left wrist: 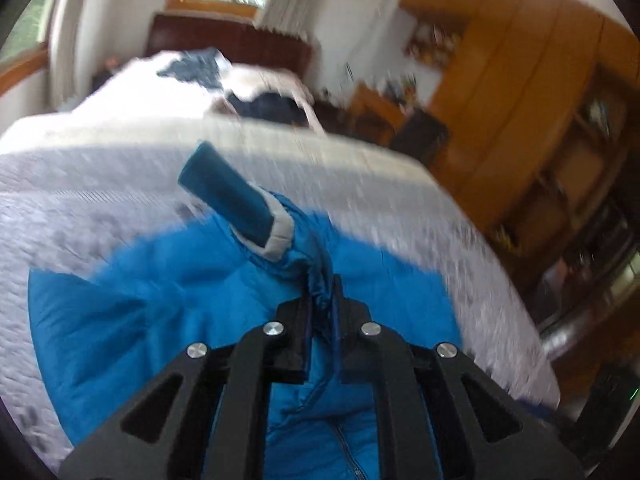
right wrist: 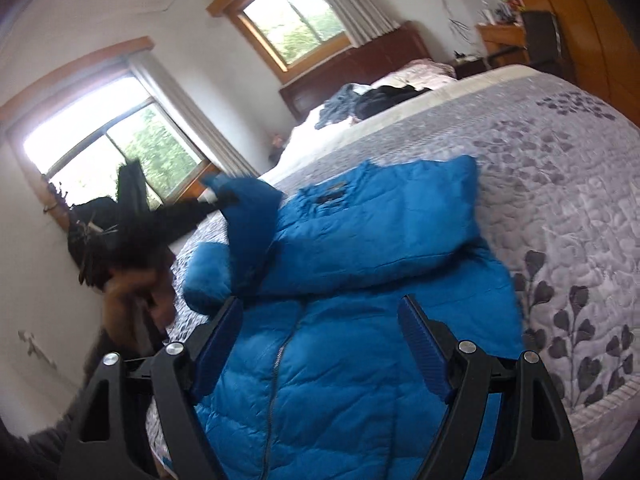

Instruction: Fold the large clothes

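Note:
A bright blue puffer jacket (right wrist: 360, 360) lies zipper-up on the quilted bed. Its right sleeve (right wrist: 392, 216) is folded across the chest. In the left wrist view my left gripper (left wrist: 322, 292) is shut on the blue fabric of the other sleeve (left wrist: 296, 256), just behind its grey-trimmed dark teal cuff (left wrist: 232, 196), and holds it lifted above the jacket body (left wrist: 160, 320). The right wrist view shows that gripper (right wrist: 212, 200) blurred, raised at the jacket's left side. My right gripper (right wrist: 320, 312) hovers open over the jacket's lower front, with nothing between its fingers.
The grey leaf-patterned bedspread (right wrist: 560, 200) reaches past the jacket on all sides. Dark clothes (right wrist: 380, 96) are piled near the headboard (left wrist: 224, 36). A wooden wardrobe (left wrist: 520, 80) and a desk stand to the right. Windows (right wrist: 112, 148) line the wall at left. A person's hand (right wrist: 136, 296) shows at left.

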`<state>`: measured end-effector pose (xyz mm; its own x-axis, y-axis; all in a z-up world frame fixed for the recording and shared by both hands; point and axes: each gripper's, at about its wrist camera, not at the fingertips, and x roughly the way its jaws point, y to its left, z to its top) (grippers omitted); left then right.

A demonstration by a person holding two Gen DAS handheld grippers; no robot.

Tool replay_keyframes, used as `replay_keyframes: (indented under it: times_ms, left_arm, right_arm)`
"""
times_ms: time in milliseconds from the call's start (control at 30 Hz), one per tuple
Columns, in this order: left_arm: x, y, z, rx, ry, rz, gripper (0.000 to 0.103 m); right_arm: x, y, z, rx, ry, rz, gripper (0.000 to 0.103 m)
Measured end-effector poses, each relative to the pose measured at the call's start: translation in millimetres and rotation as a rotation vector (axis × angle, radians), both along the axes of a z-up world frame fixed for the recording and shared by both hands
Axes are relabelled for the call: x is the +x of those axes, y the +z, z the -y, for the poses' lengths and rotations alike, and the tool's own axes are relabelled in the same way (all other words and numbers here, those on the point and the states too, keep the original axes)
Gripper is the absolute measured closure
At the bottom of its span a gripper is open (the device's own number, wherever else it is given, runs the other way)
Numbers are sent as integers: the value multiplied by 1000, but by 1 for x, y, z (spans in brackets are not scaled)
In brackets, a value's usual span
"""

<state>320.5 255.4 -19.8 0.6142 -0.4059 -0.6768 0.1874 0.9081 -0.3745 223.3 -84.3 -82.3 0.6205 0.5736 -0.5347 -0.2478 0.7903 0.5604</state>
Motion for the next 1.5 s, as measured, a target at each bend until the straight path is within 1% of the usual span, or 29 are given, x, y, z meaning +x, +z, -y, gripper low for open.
replay_keyframes:
  times_ms: [100,133,167,233,267,300,333,400,500,533,633,700,733,800,833,867,900,933,967,1000,1067,1100,1133,1167,1200,1233,1333,1400,1500]
  left_arm:
    - [6,-41,16,21,-81,-60,95]
    - [6,-47,18,15,-92,-69,93]
    - [2,-52,14,-24,-104,-77,89]
    - [-6,-48,-4,-110,-108,-66,76]
    - [-9,-46,-11,-129,-97,-45,52]
    - [-19,-39,-19,-139,-71,-1,24]
    - [-27,-33,-29,-147,-61,29,17]
    - [-41,-29,-46,-171,-79,31,15]
    - [-71,-21,-72,-191,-63,65,14]
    - [-78,-20,-74,-188,-43,72,14]
    - [-105,-22,-114,-257,38,100,14]
    - [-121,-25,-142,-309,115,115,13]
    - [-127,-29,-154,-345,144,110,13]
    - [-133,-39,-169,-401,170,81,13]
    - [-135,-44,-172,-413,169,65,13]
    - [-138,-45,-175,-416,170,58,13]
    - [-143,-46,-178,-408,171,61,13]
    - [-147,-47,-182,-402,168,66,13]
    - [-149,-47,-186,-396,164,73,13]
    - [-151,-49,-190,-393,168,73,13]
    - [-151,-52,-197,-395,167,73,13]
    - [-149,-52,-199,-394,166,71,13]
    - [-148,-54,-202,-394,163,69,13]
    - [-148,-54,-204,-394,159,67,13]
    - [-146,-55,-205,-391,153,62,13]
    - [-143,-57,-207,-391,149,56,13]
    - [-137,-62,-208,-403,137,40,13]
    - [-135,-66,-208,-419,131,34,13]
    - [-133,-71,-213,-425,141,22,13]
  right_arm:
    - [25,-4,9,49,2,-63,22]
    - [37,-6,10,75,6,-93,22]
    - [47,-8,11,100,11,-118,22]
    - [77,-14,10,147,33,-180,21]
    - [90,-17,8,165,39,-206,21]
    - [109,-23,3,199,71,-248,21]
    - [123,-29,-3,221,96,-285,21]
    - [151,-41,-22,253,149,-360,21]
    - [180,-48,-47,204,165,-388,21]
    - [181,-41,-59,130,168,-356,21]
    - [146,-9,-131,-317,266,-114,21]
    - [117,-8,-183,-554,314,24,23]
    - [104,-15,-215,-707,320,104,24]
    - [97,-31,-250,-896,277,208,26]
    - [101,-38,-261,-976,234,230,33]
    - [108,-43,-267,-1025,196,233,37]
    - [114,-43,-267,-1034,161,224,47]
    - [120,-40,-262,-1010,134,206,55]
    - [125,-37,-253,-964,120,183,60]
    - [130,-30,-238,-879,95,140,74]
    - [142,-21,-191,-682,32,42,74]
    - [147,-21,-158,-539,-6,-27,72]
    - [153,-24,-130,-386,-11,-85,65]
    - [159,-32,-95,-178,1,-152,58]
    - [164,-38,-78,-79,17,-205,34]
    - [171,-46,-64,-11,32,-271,30]
    - [191,-67,-29,163,75,-425,28]
    - [203,-73,-16,243,98,-479,28]
    - [222,-79,-8,270,155,-553,28]
